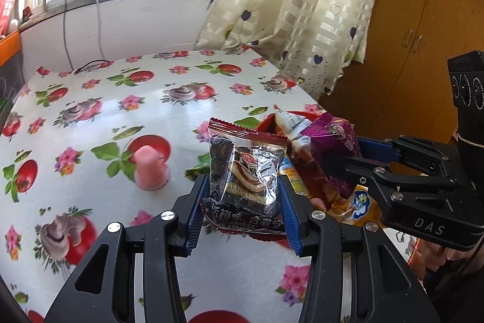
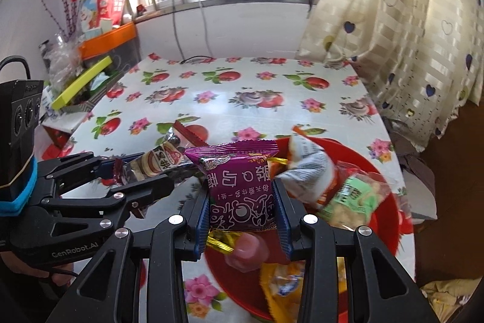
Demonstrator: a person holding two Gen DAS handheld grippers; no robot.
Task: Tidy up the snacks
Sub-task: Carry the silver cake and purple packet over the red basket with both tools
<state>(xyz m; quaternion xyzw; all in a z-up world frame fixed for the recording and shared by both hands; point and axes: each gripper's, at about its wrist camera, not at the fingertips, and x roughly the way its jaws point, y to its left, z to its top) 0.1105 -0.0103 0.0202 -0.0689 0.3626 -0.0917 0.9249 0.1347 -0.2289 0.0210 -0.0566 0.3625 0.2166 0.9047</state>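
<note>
My left gripper [image 1: 243, 196] is shut on a dark red and clear snack packet [image 1: 246, 171] and holds it above the table; the packet also shows in the right wrist view [image 2: 157, 162]. My right gripper [image 2: 242, 208] is shut on a purple snack packet [image 2: 239, 183] above the red bowl [image 2: 384, 220]; the purple packet shows in the left wrist view [image 1: 331, 141]. The bowl holds several snacks: a white and grey packet [image 2: 308, 168], a green and clear packet [image 2: 354, 199], a yellow packet [image 2: 284, 283] and a pink jelly cup [image 2: 248, 250].
A pink jelly cup [image 1: 149, 168] stands upside down on the flowered tablecloth [image 1: 121, 111], left of the left gripper. A cluttered side shelf with a yellow box [image 2: 81, 80] stands at the table's left. A curtain [image 2: 408, 35] hangs at the right. A cable [image 1: 90, 64] lies at the far edge.
</note>
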